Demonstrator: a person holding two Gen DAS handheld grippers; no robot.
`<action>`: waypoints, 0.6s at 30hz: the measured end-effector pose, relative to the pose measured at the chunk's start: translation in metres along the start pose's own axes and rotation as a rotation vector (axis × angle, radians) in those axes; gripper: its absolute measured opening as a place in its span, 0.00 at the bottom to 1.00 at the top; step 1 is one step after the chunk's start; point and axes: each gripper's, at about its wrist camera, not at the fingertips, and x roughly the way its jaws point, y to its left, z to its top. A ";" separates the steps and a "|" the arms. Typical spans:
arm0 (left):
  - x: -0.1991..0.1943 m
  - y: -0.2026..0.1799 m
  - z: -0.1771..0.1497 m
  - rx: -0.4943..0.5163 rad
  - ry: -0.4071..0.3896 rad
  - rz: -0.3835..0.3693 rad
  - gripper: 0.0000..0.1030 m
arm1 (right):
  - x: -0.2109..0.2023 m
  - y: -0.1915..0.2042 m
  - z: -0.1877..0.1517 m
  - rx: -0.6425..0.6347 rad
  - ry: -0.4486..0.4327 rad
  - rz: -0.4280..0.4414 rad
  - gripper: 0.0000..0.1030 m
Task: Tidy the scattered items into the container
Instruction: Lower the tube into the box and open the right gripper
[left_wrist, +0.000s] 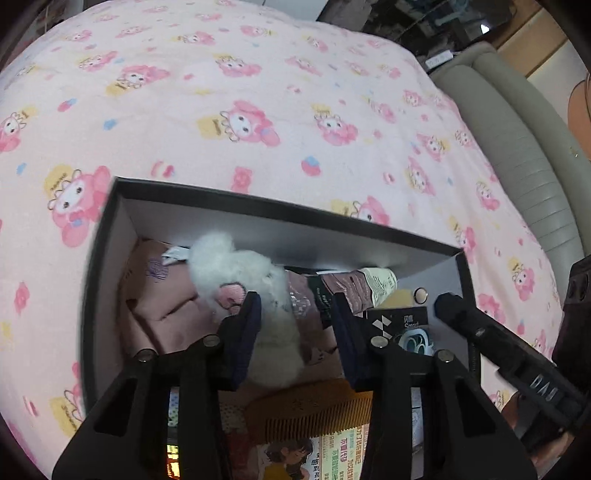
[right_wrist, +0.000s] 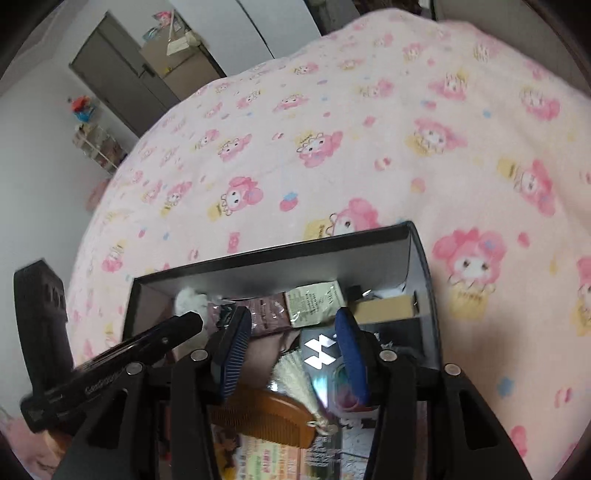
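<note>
A black shoebox (left_wrist: 280, 212) (right_wrist: 273, 258) sits open on the pink cartoon bedsheet (left_wrist: 258, 92), and both grippers hang over it. My left gripper (left_wrist: 297, 325) points down into it. A white fluffy plush with a pink paw (left_wrist: 236, 269) lies between its fingers, brushing the left pad and clear of the right one. My right gripper (right_wrist: 291, 347) is open above a wooden comb (right_wrist: 266, 413), a white tassel (right_wrist: 295, 373) and a black card packet (right_wrist: 319, 350). The packet leans by its right finger. Each view shows the other gripper's black finger beside the box.
The box also holds pink cloth (left_wrist: 170, 310), foil sachets (right_wrist: 314, 301), a brown carton (right_wrist: 384, 310) and a printed booklet (left_wrist: 332, 454). A grey padded bed frame (left_wrist: 517, 147) runs along the right. A door (right_wrist: 122, 74) and a small shelf (right_wrist: 96, 144) stand beyond the bed.
</note>
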 end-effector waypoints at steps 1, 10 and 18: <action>0.002 -0.005 0.001 0.018 0.000 0.024 0.37 | 0.004 -0.001 -0.002 -0.003 0.010 -0.014 0.40; 0.040 -0.029 0.010 0.033 0.134 -0.101 0.30 | 0.023 -0.007 -0.003 -0.017 0.066 -0.063 0.33; 0.028 -0.017 0.011 0.002 0.098 -0.064 0.31 | 0.032 -0.004 -0.005 -0.036 0.104 -0.080 0.33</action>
